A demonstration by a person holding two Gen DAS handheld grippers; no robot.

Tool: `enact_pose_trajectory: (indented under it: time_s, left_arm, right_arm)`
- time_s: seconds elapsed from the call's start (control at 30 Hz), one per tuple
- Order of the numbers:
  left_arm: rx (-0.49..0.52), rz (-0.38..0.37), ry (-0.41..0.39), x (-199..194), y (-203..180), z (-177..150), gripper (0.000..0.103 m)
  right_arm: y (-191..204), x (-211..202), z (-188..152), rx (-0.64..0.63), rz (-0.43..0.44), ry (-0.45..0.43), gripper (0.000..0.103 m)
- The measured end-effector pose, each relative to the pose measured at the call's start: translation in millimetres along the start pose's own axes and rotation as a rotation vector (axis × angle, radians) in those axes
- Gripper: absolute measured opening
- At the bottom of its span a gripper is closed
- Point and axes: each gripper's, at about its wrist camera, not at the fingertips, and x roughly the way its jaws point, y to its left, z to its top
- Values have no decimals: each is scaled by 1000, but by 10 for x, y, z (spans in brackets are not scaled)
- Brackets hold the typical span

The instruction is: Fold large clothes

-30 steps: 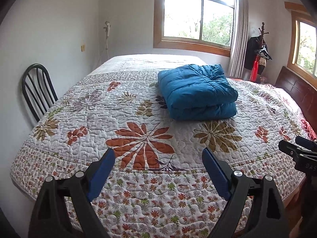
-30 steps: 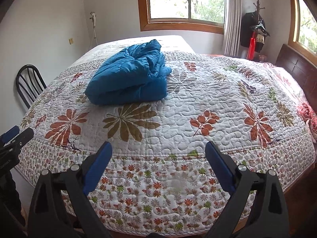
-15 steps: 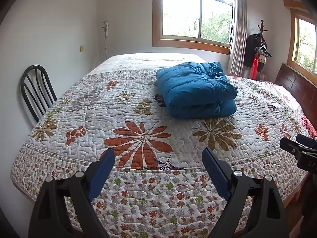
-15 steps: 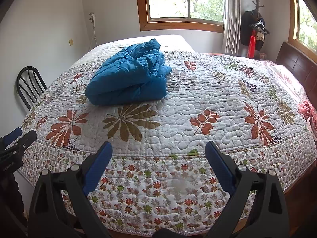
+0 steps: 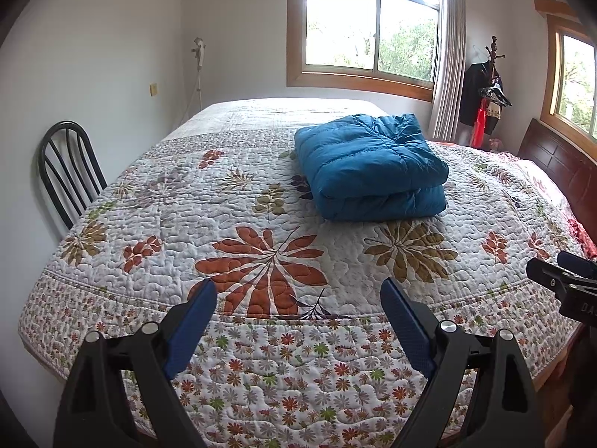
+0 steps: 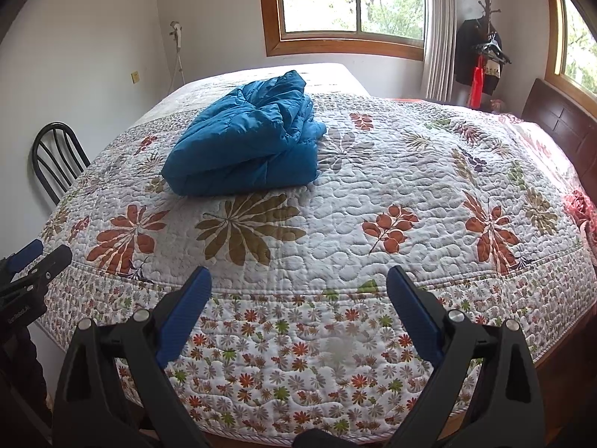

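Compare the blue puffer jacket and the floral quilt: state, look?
The blue puffer jacket is folded into a thick bundle; the floral quilt is spread flat and drapes over the bed's edge. The jacket is a plain solid blue; the quilt is white with orange, olive and purple leaf prints. The jacket covers a small patch; the quilt covers the bed. Both are stitched, padded fabric, and neither tool touches them.

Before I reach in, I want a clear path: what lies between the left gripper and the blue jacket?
Only bare floral quilt. In the left wrist view nothing lies between the open left gripper and the folded blue jacket.
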Motion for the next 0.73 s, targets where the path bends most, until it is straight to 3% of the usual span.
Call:
enact_pose_trajectory:
  time_s: [0.73]
  left_arm:
    - [-3, -1, 6, 29, 20, -10, 90]
  right_arm:
    - [-9, 35, 9, 0, 7, 7, 94]
